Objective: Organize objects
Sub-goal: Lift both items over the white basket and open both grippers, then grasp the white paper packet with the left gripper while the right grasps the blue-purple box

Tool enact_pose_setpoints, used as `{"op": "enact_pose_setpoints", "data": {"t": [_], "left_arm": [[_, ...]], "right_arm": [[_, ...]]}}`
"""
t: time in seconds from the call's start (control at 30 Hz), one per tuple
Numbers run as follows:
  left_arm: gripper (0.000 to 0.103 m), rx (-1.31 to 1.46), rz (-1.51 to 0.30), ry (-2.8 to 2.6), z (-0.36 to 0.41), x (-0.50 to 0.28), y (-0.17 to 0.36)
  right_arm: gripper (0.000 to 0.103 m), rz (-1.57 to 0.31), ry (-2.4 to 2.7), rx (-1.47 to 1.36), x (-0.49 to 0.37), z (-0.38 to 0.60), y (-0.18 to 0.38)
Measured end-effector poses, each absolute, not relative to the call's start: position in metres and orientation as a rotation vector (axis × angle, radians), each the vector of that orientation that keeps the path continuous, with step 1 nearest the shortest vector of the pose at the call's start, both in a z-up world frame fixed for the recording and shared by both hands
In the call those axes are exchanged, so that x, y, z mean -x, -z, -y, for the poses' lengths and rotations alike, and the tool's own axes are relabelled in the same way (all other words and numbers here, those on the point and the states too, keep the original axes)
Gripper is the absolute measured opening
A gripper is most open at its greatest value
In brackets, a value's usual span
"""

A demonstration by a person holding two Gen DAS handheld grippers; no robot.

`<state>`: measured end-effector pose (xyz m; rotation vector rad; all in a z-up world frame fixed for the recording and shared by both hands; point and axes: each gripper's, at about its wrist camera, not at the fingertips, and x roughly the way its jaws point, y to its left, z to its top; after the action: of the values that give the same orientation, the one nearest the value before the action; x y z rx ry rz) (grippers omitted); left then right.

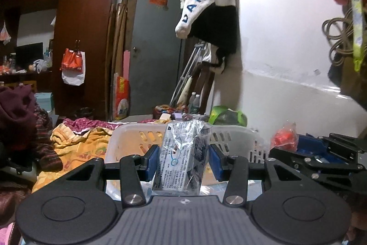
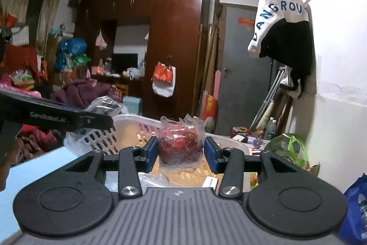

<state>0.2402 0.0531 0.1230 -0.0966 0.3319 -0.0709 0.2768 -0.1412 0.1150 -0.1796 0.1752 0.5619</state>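
My left gripper (image 1: 183, 160) is shut on a plastic-wrapped grey box (image 1: 181, 157) with printed text, held upright above the white plastic basket (image 1: 128, 141). My right gripper (image 2: 181, 153) is shut on a red object in clear wrap (image 2: 180, 146), held over the same basket (image 2: 130, 125). The right gripper (image 1: 321, 153) and its red object (image 1: 284, 137) also show at the right of the left wrist view. The left gripper (image 2: 57, 116) with its wrapped box (image 2: 103, 106) shows at the left of the right wrist view.
The basket sits on a bed with yellow patterned bedding (image 1: 78, 146). A white wall (image 1: 286, 61) is close on the right. A green bag (image 2: 289, 146) and a blue bag (image 2: 355, 203) lie at the right. A wardrobe (image 2: 174, 49) and a grey door (image 1: 156, 49) stand behind.
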Motion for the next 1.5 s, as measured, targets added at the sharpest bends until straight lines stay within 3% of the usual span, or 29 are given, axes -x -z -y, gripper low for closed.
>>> {"op": "enact_pose_setpoints", "data": {"t": [0.13, 0.17, 0.2, 0.23, 0.27, 0.3, 0.43, 0.67, 0.73, 0.87, 1.03, 1.13, 1.2, 1.27, 1.5], "left_arm": [[0.051, 0.096, -0.324, 0.050, -0.050, -0.254, -0.126], [0.062, 0.084, -0.309, 0.033, -0.048, -0.256, -0.126], [0.077, 0.065, -0.310, 0.013, -0.047, -0.259, -0.126], [0.099, 0.064, -0.329, -0.009, -0.048, -0.262, -0.124], [0.100, 0.067, -0.332, -0.015, -0.050, -0.260, -0.123], [0.100, 0.066, -0.325, -0.002, -0.052, -0.251, -0.120], [0.100, 0.065, -0.274, 0.030, -0.058, -0.185, -0.106], [0.100, 0.080, -0.293, 0.081, -0.060, -0.074, -0.036], [0.100, 0.093, -0.315, 0.108, -0.058, -0.065, -0.022], [0.100, 0.054, -0.349, 0.111, -0.048, -0.064, -0.006], [0.099, 0.045, -0.363, 0.079, -0.048, -0.067, -0.002], [0.096, 0.035, -0.372, 0.068, -0.045, -0.070, 0.002], [0.082, 0.012, -0.373, 0.040, -0.039, -0.070, 0.008], [0.042, 0.013, -0.375, 0.050, -0.037, -0.071, 0.013], [0.041, 0.056, -0.303, 0.056, -0.044, -0.056, 0.011]], "right_arm": [[0.048, -0.181, -0.555, 0.183, -0.277, 0.139, -0.112], [0.049, -0.176, -0.554, 0.176, -0.276, 0.140, -0.112], [0.060, -0.181, -0.557, 0.164, -0.276, 0.141, -0.113], [0.090, -0.198, -0.557, 0.154, -0.275, 0.142, -0.113], [0.102, -0.213, -0.540, 0.140, -0.271, 0.144, -0.114], [0.103, -0.208, -0.516, 0.130, -0.265, 0.148, -0.113], [0.103, -0.243, -0.545, 0.089, -0.220, 0.178, -0.093], [0.101, -0.393, -0.592, 0.066, -0.174, 0.218, -0.027], [0.088, -0.419, -0.611, 0.094, -0.176, 0.212, -0.026], [0.083, -0.438, -0.577, 0.215, -0.183, 0.188, -0.027], [0.056, -0.461, -0.601, 0.190, -0.191, 0.190, -0.020], [0.052, -0.463, -0.610, 0.169, -0.192, 0.194, -0.018], [0.051, -0.451, -0.603, 0.159, -0.191, 0.196, -0.019], [0.051, -0.424, -0.592, 0.159, -0.187, 0.197, -0.019], [0.049, -0.304, -0.550, 0.112, -0.173, 0.208, -0.023]]}}
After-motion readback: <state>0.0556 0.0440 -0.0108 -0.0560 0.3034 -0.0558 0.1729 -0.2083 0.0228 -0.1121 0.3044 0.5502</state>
